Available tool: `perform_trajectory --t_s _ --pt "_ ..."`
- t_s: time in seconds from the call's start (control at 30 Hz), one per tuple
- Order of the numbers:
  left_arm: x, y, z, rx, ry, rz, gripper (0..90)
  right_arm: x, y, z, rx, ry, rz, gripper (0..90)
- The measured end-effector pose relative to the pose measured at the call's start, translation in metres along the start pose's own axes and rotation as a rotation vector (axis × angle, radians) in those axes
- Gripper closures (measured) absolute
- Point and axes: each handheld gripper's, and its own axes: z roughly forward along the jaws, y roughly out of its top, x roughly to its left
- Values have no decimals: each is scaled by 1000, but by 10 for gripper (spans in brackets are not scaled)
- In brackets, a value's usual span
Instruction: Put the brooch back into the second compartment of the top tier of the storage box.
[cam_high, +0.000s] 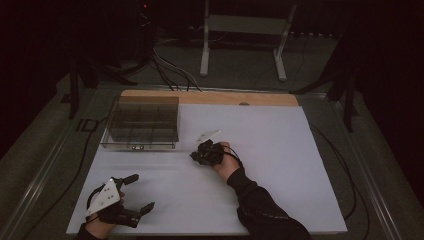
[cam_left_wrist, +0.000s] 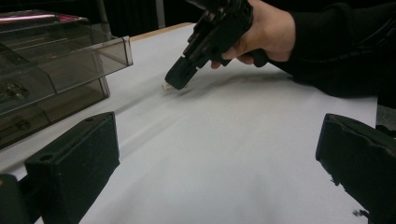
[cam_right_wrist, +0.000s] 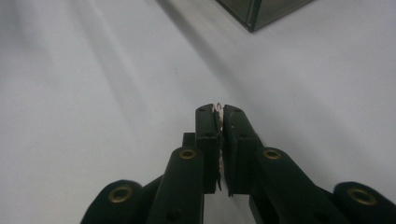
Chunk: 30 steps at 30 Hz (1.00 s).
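- Nearest us, at the lower left of the high view, our left gripper (cam_high: 142, 192) rests low over the white surface (cam_high: 280, 165) with its fingers spread wide and nothing between them; in its own view the two black fingers (cam_left_wrist: 74, 163) stand far apart at the bottom corners.
- Farther in, at the middle of the high view, our right gripper (cam_high: 192, 156) points down and to the left, tip at the surface.
- In the right gripper view its fingers (cam_right_wrist: 208, 135) are pressed together on a small, thin, pale piece (cam_right_wrist: 217, 108), whose end peeps out at the tips. We cannot tell what the piece is; it looks slim and twisted.
- From the left gripper view the same pale piece (cam_left_wrist: 167, 86) shows at the tip, touching or just above the surface.
- Beyond, in the upper left of the high view, the clear box (cam_high: 142, 122) with compartments stands near the gripper, apart from it.
- We judge the step to be the pick-up: the grip is made, the lift is not.
- Next we would raise the piece cleanly, carry it over the box and choose a compartment, keeping the pinch firm since so little is held.
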Motion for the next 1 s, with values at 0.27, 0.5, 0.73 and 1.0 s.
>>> perform_trajectory --t_s 0.27,0.5,0.73,1.0 --pt "0 0 1 0 0 0 6 4 1 -11 -2 18 -10 857" --pt "0 0 1 4 1 2 6 7 6 -26 -15 28 -23 857" --pt "0 1 0 0 2 4 6 11 11 -40 -21 44 -30 857" --pt "0 1 0 0 0 1 6 16 18 -54 -22 55 -62 857"
